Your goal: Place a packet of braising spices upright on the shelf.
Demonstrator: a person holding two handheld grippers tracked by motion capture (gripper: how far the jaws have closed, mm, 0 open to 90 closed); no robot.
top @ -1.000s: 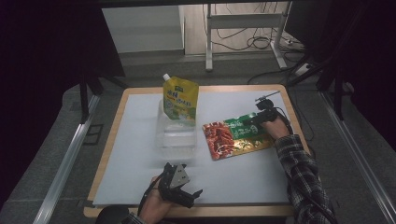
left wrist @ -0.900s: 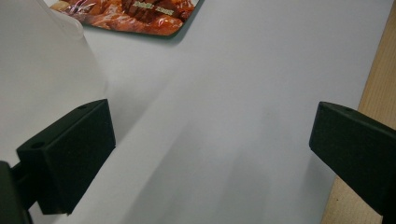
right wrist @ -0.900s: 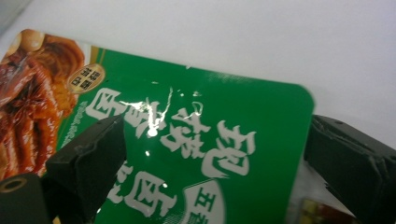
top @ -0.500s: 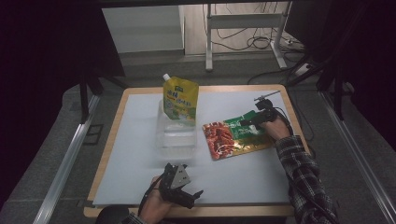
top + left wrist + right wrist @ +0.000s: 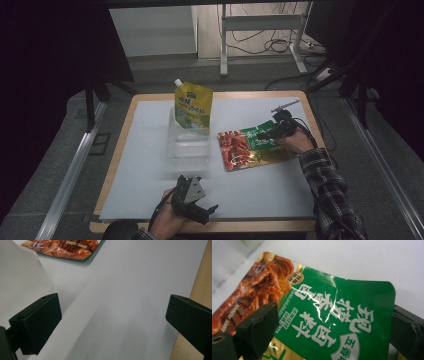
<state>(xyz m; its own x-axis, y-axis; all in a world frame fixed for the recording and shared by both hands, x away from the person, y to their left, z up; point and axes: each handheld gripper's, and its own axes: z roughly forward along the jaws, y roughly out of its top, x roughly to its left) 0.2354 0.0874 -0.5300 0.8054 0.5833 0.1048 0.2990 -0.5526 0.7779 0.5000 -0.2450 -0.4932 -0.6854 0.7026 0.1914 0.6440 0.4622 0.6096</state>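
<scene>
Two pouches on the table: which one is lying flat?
The green and red pouch, flat on the white mat under the right tool. The yellow spouted pouch stands upright farther back.

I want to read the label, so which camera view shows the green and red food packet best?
The right gripper view: the packet is close, its print sharp. The high view shows the whole packet flat on the table, but small. The left gripper view catches one red edge.
</scene>
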